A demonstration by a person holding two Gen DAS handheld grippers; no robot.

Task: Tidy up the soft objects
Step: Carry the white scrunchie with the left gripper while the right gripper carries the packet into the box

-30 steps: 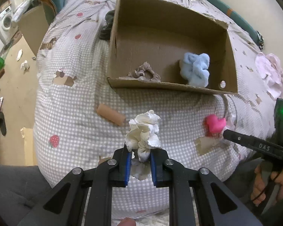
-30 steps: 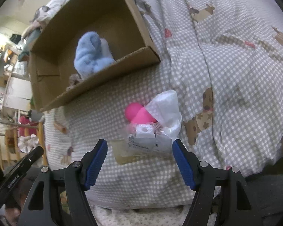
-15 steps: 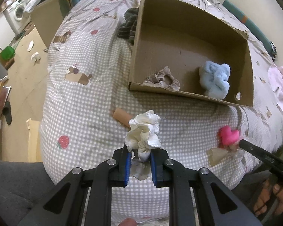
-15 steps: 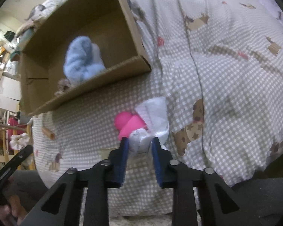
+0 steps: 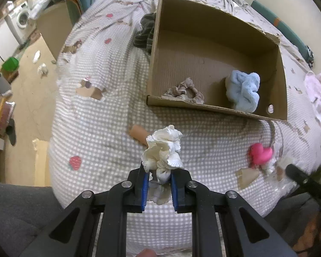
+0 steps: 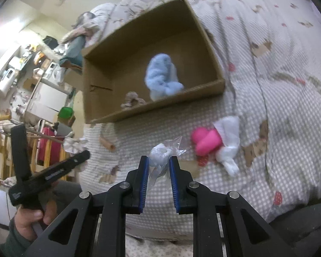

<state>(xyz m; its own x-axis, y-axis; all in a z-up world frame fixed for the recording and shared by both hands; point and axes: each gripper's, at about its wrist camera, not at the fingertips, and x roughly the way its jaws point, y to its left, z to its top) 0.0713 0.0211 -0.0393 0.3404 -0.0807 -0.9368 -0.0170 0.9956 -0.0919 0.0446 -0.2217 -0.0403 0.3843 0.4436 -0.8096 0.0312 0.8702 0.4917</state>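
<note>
A ruffled cream scrunchie (image 5: 163,150) is pinched in the left gripper (image 5: 159,187), its jaws nearly closed, above the checked bedspread (image 5: 100,128). The right gripper (image 6: 158,178) is clamped tight on a crinkly clear bag (image 6: 160,156), beside a pink heart (image 6: 205,142). The cardboard box (image 5: 216,107) holds a brown scrunchie (image 5: 185,91) and blue plush (image 5: 244,91).

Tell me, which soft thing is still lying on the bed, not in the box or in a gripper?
The pink heart. The blue towel and brown scrunchie are in the box.
</note>
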